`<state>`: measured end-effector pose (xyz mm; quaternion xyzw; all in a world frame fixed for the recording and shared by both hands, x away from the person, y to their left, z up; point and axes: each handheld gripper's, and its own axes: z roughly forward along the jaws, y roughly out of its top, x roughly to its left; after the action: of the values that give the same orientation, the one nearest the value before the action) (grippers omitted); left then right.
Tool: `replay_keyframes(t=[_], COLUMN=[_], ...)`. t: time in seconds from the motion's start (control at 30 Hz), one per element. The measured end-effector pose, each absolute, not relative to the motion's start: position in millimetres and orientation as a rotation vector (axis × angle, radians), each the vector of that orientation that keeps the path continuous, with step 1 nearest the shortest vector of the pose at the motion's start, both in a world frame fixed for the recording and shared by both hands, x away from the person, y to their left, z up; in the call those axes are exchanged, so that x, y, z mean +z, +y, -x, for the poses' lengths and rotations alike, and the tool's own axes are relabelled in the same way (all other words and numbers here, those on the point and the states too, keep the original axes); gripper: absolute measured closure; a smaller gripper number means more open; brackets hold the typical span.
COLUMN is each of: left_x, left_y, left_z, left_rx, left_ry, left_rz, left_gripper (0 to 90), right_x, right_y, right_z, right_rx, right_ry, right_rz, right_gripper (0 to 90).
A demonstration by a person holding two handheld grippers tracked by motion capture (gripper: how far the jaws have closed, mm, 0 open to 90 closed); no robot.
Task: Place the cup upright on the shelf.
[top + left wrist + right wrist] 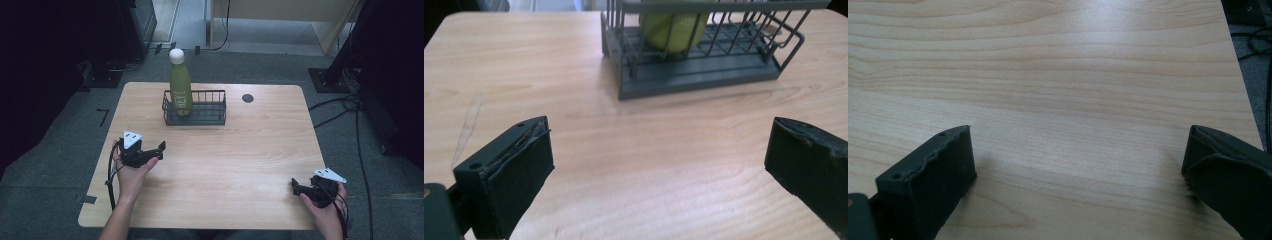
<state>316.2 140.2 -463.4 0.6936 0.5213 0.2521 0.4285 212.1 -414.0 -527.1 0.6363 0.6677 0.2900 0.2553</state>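
Both grippers gape empty: left gripper (159, 150) faces the far basket (218, 108) and bottle (180, 86); right gripper (296, 187) waits. Reach next.

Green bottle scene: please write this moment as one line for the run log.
green bottle upright in wire basket | left gripper open, short of basket | right gripper open, over bare table

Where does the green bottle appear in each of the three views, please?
High view: green bottle stands upright in the left end of the wire basket, top centre.
Left gripper view: its base shows behind the basket bars, top centre.
Right gripper view: not in it.
Shared landmark: the wooden table.
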Motion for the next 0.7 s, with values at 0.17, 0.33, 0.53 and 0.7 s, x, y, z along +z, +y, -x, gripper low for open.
replay_keyframes(t=[0.17,0.33,0.53,0.7], left_x=[-473.0,-481.6,-492.2,-501.2], left_y=[147.6,155.3,168.3,178.4], left_z=[-303.8,-293.5,-278.9,-269.7], left_rx=[0.640,0.636,0.638,0.640], left_ry=[1.321,1.345,1.399,1.440], left_rz=[-1.754,-1.767,-1.784,-1.791], left_gripper=[0.0,0.0,0.0,0.0], right_x=[-527.1,-527.1,-527.1,-527.1], right_y=[-414.0,-414.0,-414.1,-414.1], right_z=[-212.1,-212.1,-212.1,-212.1], right_rx=[0.787,0.787,0.786,0.786], right_ry=[1.813,1.813,1.814,1.814], right_rz=[-1.727,-1.728,-1.726,-1.726], right_gripper=[0.1,0.1,0.1,0.1])
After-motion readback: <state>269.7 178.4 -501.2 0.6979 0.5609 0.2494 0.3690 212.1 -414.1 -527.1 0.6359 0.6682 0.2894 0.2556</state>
